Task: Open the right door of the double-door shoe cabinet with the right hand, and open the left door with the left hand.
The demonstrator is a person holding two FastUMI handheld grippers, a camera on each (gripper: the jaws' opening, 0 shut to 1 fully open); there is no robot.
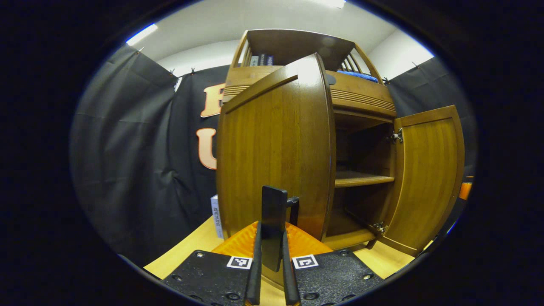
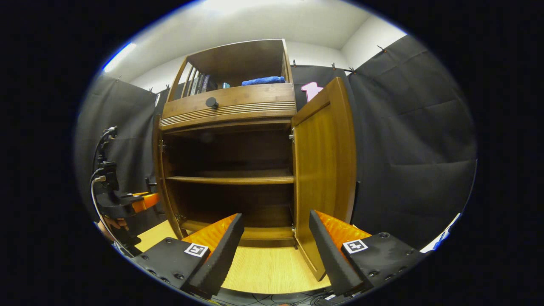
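The wooden shoe cabinet point(image 1: 361, 97) stands with both doors swung out. In the left gripper view the left door point(image 1: 272, 140) is close in front of me, and my left gripper point(image 1: 272, 259) is shut on its black upright handle point(image 1: 274, 212). The right door point(image 1: 429, 170) hangs wide open at the right. In the right gripper view the right door point(image 2: 323, 161) stands open just right of centre, and my right gripper point(image 2: 276, 248) is open and holds nothing, a little in front of the cabinet's open bottom. The left gripper point(image 2: 140, 202) shows at the far left by the left door's edge point(image 2: 158, 170).
Inside, a shelf point(image 2: 229, 178) splits the dark compartment. Above it are a drawer with a round knob point(image 2: 211, 102), books point(image 2: 199, 85) and a blue cloth point(image 2: 263, 80). A white box point(image 1: 216, 216) stands left of the cabinet. The floor point(image 2: 267, 267) is light wood.
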